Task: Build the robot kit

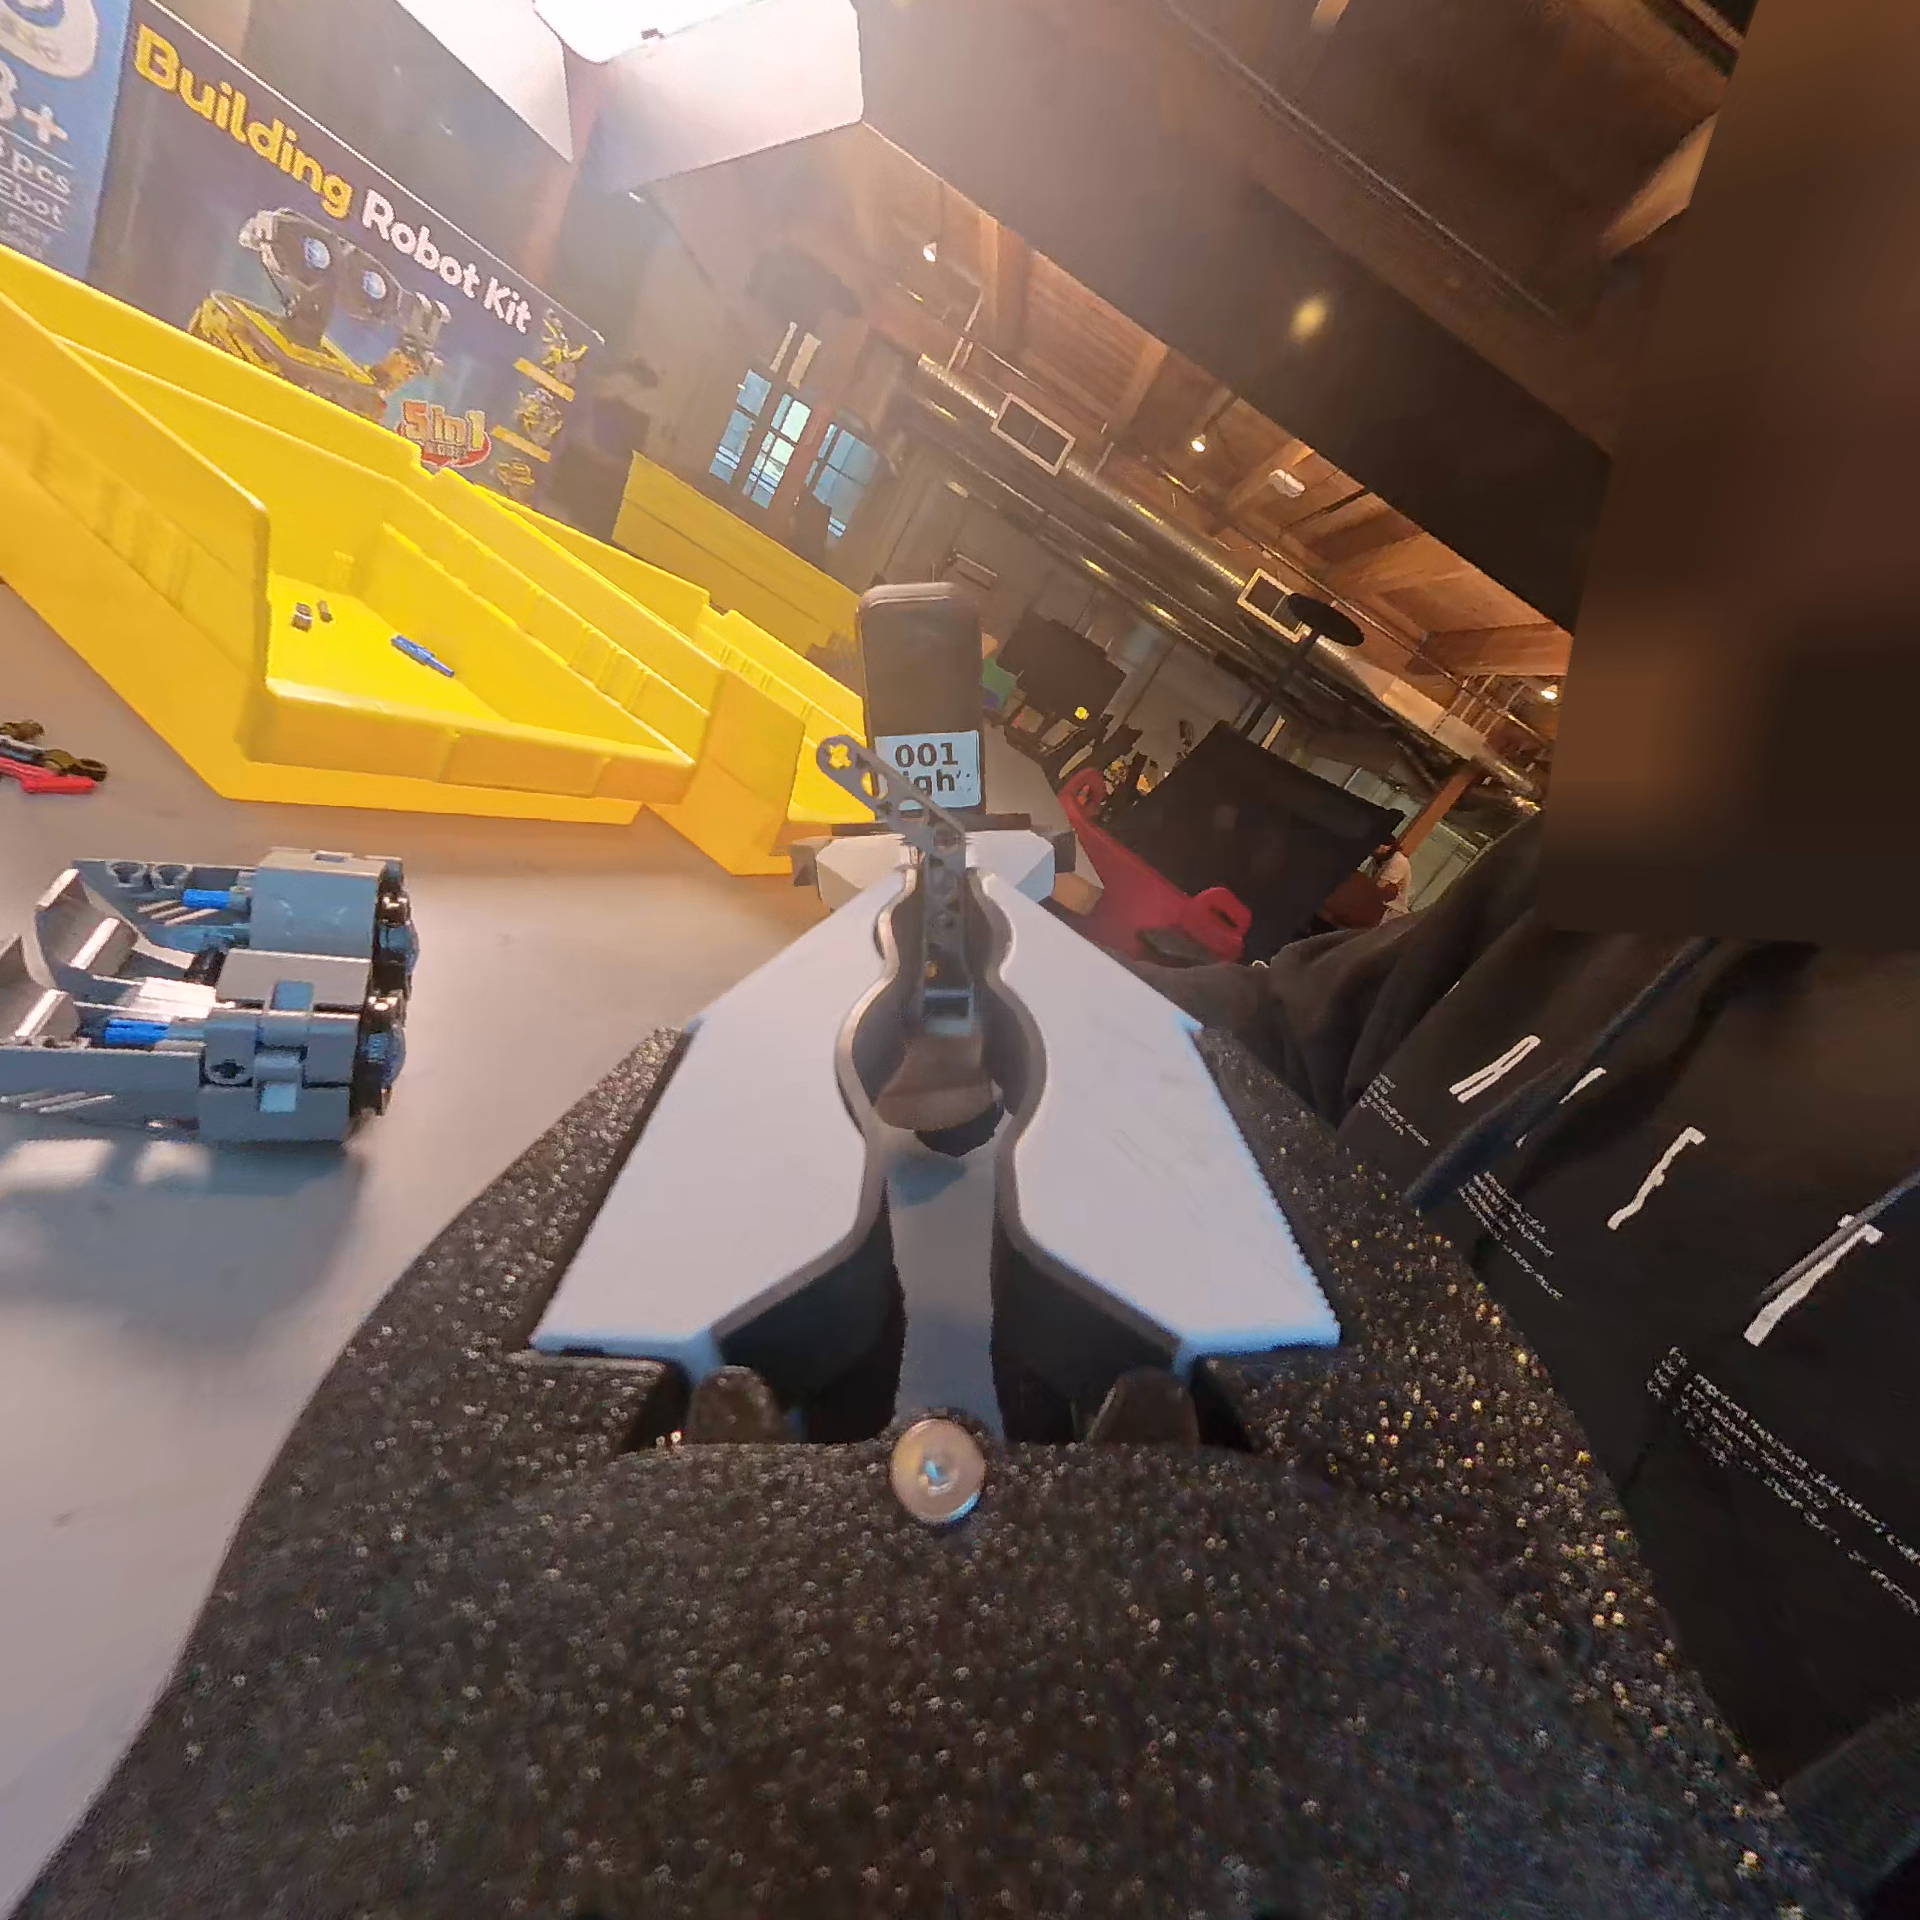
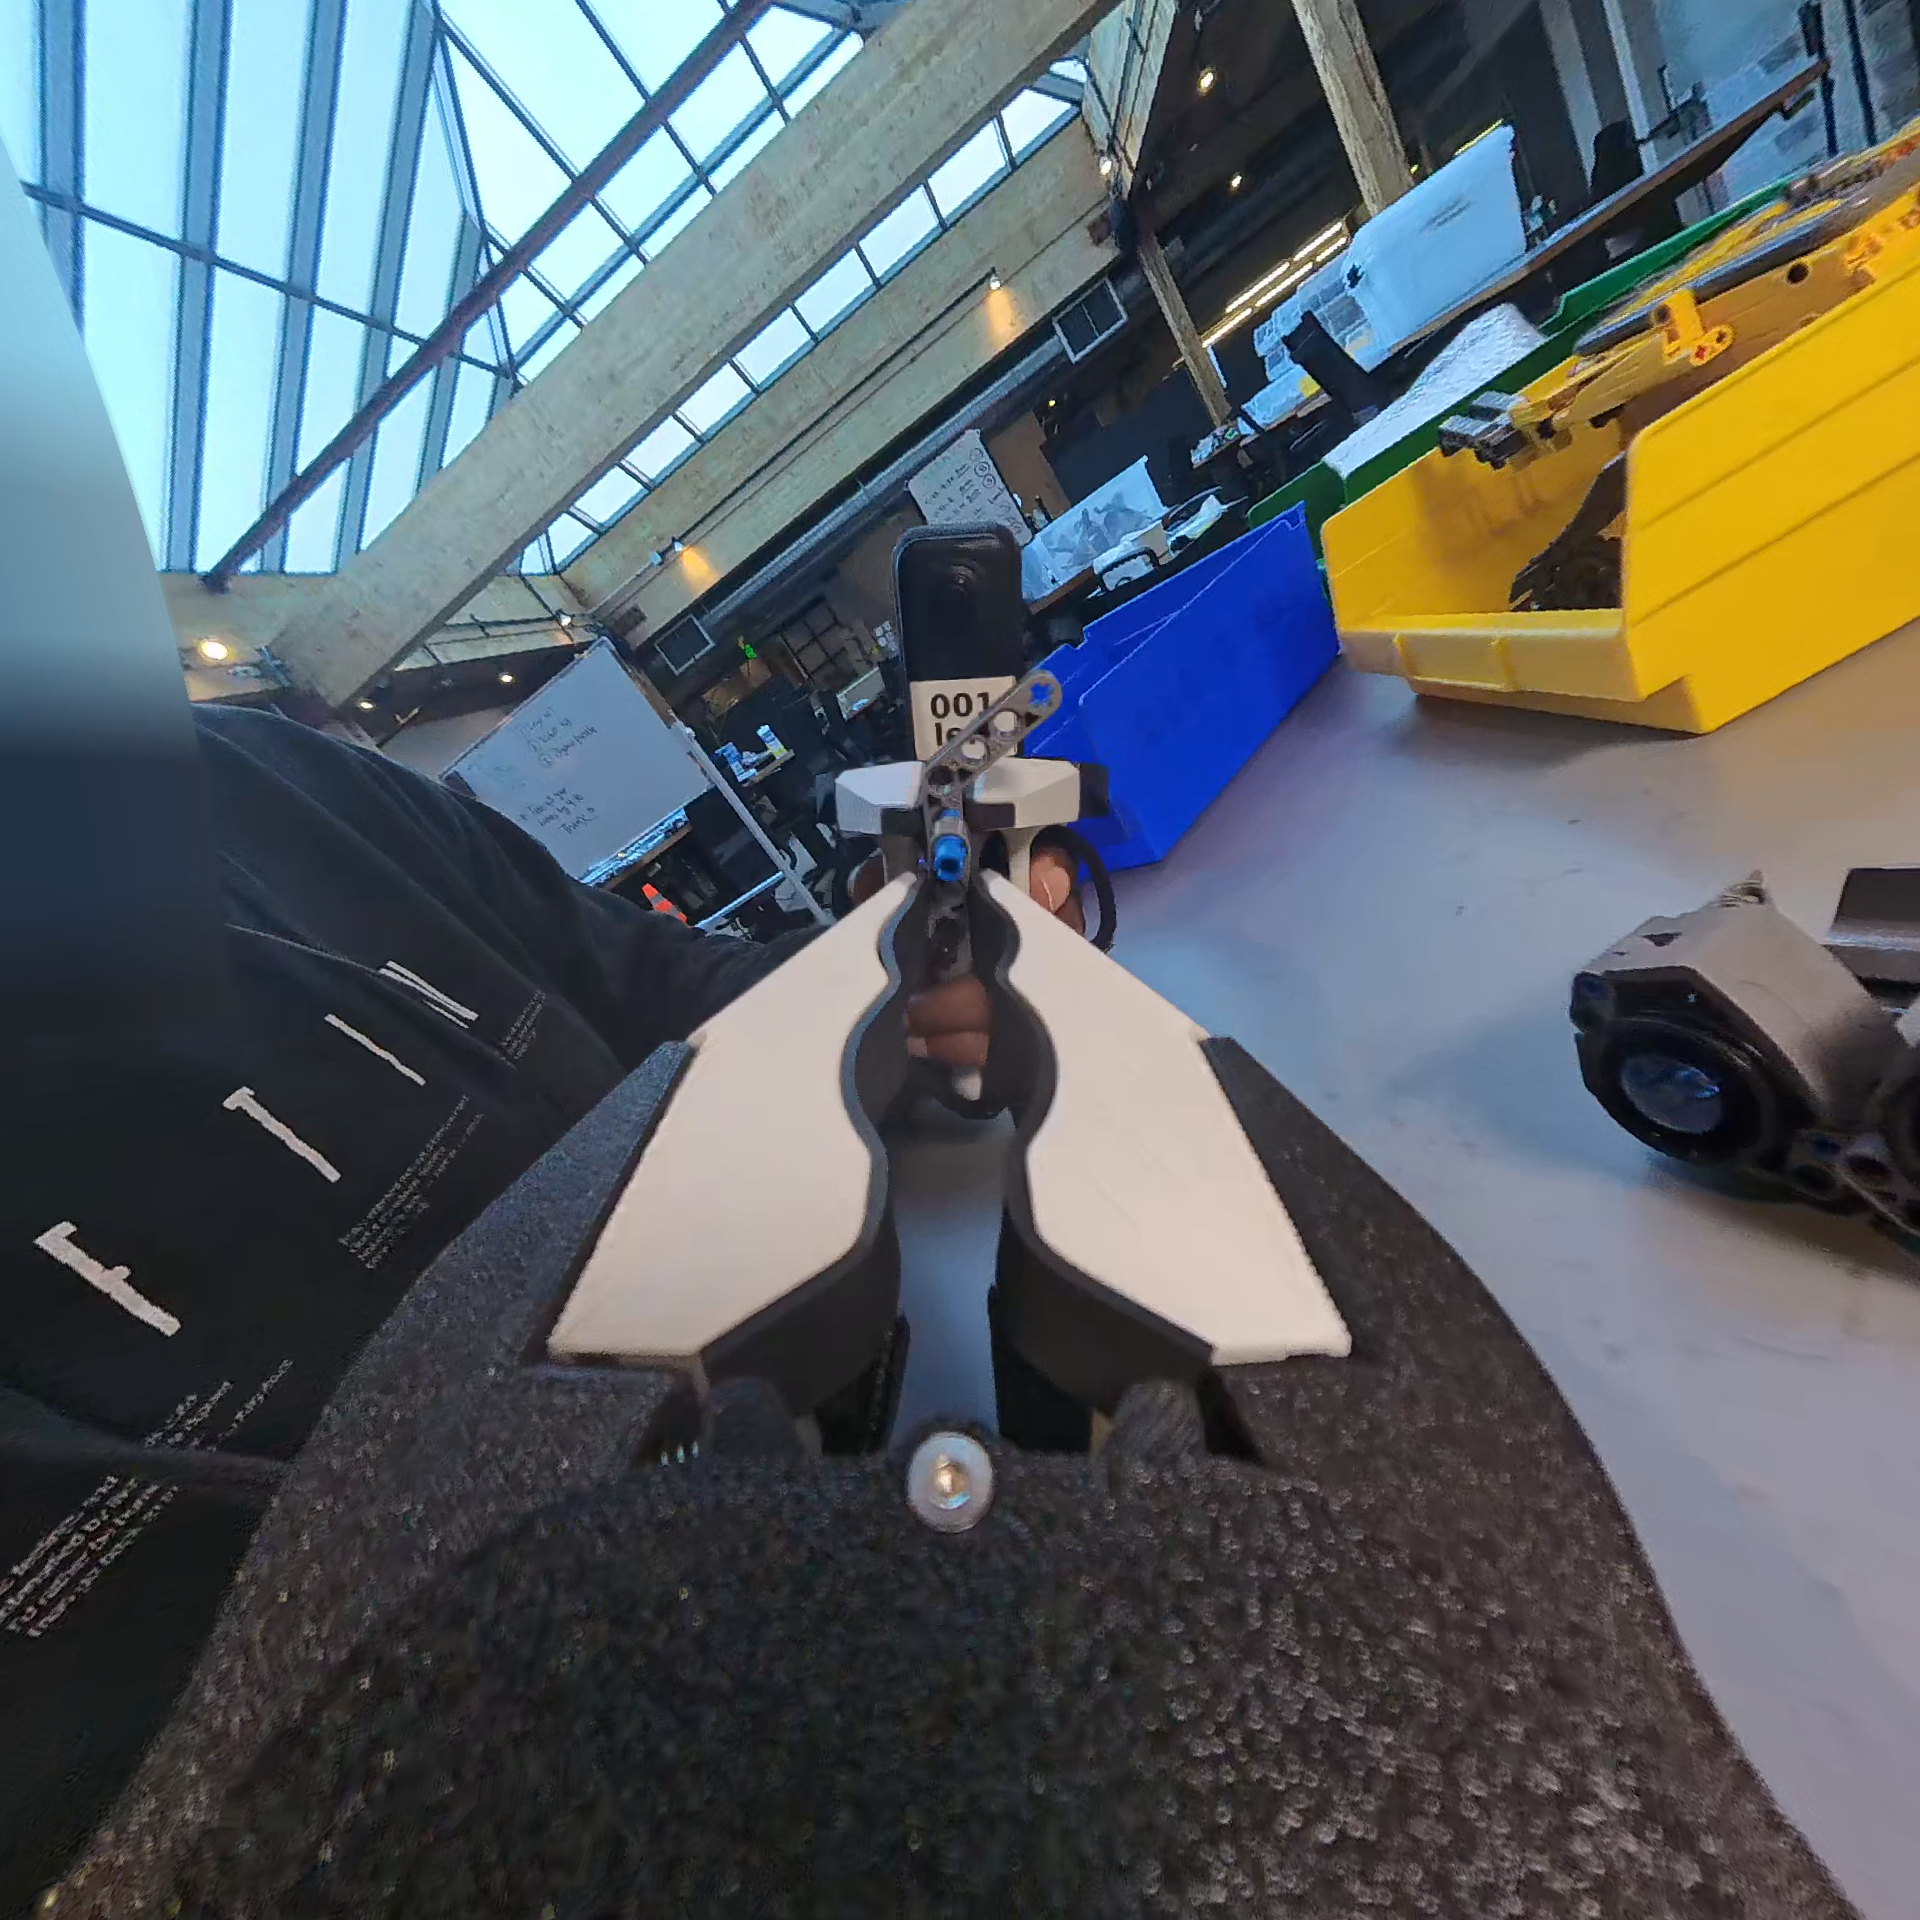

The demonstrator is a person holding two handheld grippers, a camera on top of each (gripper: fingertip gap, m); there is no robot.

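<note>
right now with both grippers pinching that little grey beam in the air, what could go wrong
1. Both the left gripper and the right gripper pinch the thin bent grey beam only at their tips, above the table; any twist or uneven pull could flick it loose.
2. The blue pin sits right at the right gripper's tips and might pop out.
3. A dropped piece could roll towards the grey brick assembly or the yellow tray and be hard to find.
</note>
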